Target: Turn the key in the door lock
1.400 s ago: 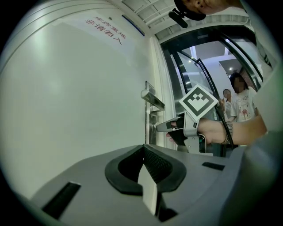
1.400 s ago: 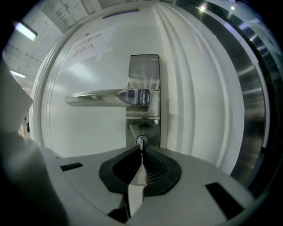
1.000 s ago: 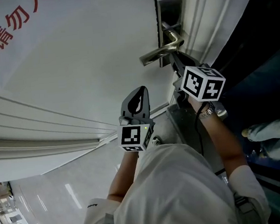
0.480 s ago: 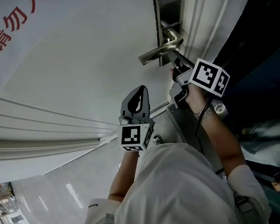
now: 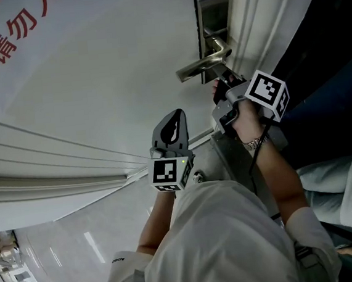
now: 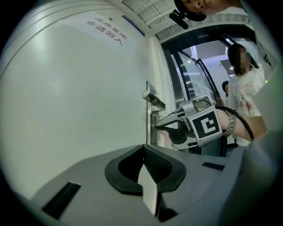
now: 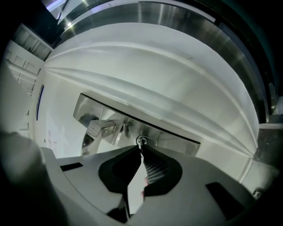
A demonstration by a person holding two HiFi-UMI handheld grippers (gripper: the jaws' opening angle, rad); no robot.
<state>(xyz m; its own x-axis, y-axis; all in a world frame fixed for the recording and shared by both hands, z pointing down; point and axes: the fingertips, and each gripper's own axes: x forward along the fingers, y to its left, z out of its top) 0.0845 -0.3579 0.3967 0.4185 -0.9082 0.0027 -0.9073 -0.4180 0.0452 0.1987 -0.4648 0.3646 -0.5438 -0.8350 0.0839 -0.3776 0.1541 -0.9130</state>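
Below the lever handle (image 5: 201, 67) on the steel lock plate (image 5: 213, 16), the head view shows the right tongs (image 5: 219, 89) pushed nose-first against the white door (image 5: 96, 83), while the left tongs (image 5: 173, 120) hang well apart from the lock plate, nearer the person. From the left gripper view, the left tongs are clenched on nothing, with only bare door beyond them, and the right tongs' tips meet the lock plate just under the handle. Through the right gripper view, the right tongs are clenched on the key (image 7: 141, 142), whose small bow and ring peek out at the tips, right against the lock plate. To turn it well, I judge the wrist should roll about the key's own line with a firm grip. Any sideways prying could bend the key or let the tongs slip, and the left tongs are best held away from the lock plate.
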